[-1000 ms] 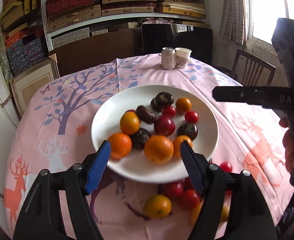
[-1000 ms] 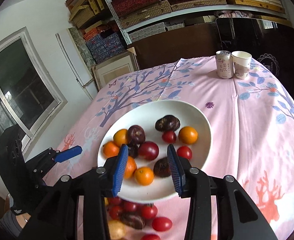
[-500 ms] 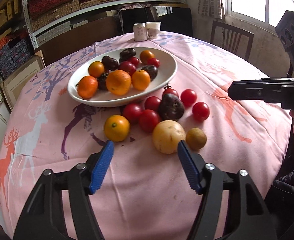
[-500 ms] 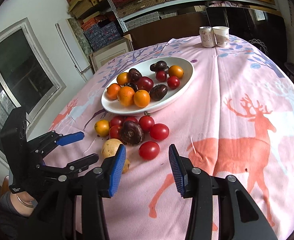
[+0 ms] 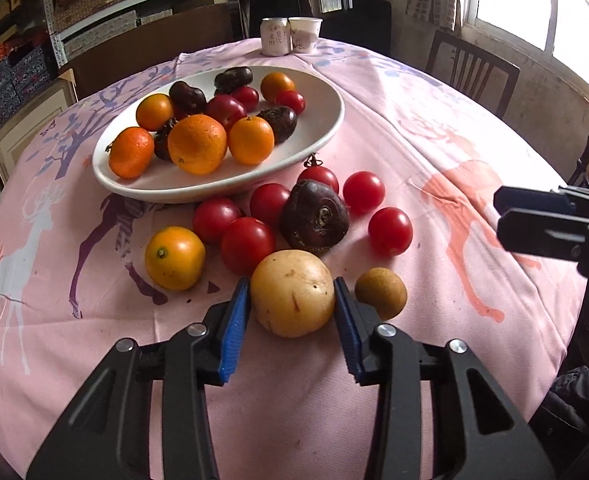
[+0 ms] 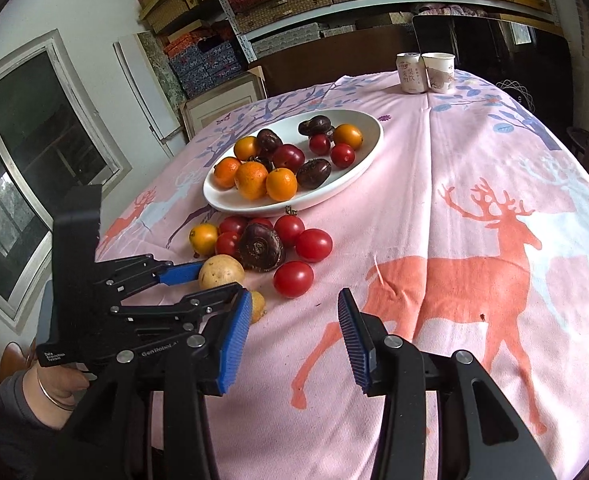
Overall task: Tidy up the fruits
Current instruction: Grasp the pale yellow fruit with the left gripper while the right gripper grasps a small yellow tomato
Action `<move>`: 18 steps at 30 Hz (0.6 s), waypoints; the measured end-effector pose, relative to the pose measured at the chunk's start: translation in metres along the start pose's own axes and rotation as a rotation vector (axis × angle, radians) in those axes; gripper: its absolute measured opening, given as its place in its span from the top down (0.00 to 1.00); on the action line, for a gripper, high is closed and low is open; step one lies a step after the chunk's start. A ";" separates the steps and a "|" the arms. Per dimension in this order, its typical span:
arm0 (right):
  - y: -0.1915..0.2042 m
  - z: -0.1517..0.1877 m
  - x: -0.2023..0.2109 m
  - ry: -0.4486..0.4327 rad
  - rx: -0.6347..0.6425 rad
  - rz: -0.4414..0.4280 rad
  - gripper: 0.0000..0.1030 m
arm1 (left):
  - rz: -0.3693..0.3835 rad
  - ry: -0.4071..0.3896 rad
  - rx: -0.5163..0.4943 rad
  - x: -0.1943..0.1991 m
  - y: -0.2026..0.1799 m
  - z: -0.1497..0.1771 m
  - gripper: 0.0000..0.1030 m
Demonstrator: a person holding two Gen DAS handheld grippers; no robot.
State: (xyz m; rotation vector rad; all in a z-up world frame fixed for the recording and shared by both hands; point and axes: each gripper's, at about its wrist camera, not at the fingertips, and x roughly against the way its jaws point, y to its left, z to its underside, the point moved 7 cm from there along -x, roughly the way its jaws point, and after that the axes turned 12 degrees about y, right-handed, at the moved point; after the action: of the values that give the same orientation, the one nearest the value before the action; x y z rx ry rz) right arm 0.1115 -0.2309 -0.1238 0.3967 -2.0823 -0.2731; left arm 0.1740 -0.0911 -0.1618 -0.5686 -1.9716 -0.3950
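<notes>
A white plate (image 5: 318,136) holds oranges, dark fruits and small red tomatoes. In front of it on the pink cloth lie several red tomatoes (image 5: 390,231), a dark fruit (image 5: 314,218), a small orange (image 5: 174,258), a pale yellow round fruit (image 5: 292,293) and a small brown fruit (image 5: 381,293). My left gripper (image 5: 292,312) is open, its blue pads on either side of the yellow fruit, close to it. My right gripper (image 6: 294,332) is open and empty above the cloth, just right of the pile (image 6: 293,279). The left gripper shows in the right wrist view (image 6: 182,280).
A can (image 5: 274,36) and a paper cup (image 5: 305,34) stand at the table's far edge. A wooden chair (image 5: 470,68) is at the right. Shelves with boxes fill the back wall. The plate also shows in the right wrist view (image 6: 358,160).
Both grippers pulled back from over the plate and came down low. My left gripper moved in around the yellow fruit and narrowed its opening. My right gripper settled right of the pile.
</notes>
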 end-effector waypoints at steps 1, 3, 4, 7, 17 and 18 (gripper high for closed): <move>0.003 0.002 -0.003 0.010 0.007 -0.005 0.57 | -0.001 -0.021 0.011 0.006 0.002 0.002 0.61; 0.012 0.006 -0.011 0.036 0.037 -0.013 0.57 | 0.011 -0.056 0.039 0.021 0.009 0.008 0.61; 0.018 0.008 -0.015 0.048 0.060 -0.015 0.57 | 0.022 -0.070 0.056 0.029 0.013 0.011 0.61; 0.039 0.010 -0.028 0.074 0.132 0.000 0.57 | 0.018 -0.095 0.083 0.048 0.026 0.022 0.61; 0.053 -0.003 -0.067 0.128 0.159 0.079 0.75 | -0.003 -0.087 0.131 0.057 0.051 0.043 0.61; 0.054 -0.003 -0.064 0.121 0.156 0.065 0.75 | -0.003 -0.091 0.132 0.058 0.052 0.043 0.61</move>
State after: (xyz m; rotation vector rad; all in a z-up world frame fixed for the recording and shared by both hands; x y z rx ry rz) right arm 0.1359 -0.1566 -0.1533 0.4277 -1.9987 -0.0465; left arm 0.1483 -0.0135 -0.1269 -0.5068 -2.0683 -0.2422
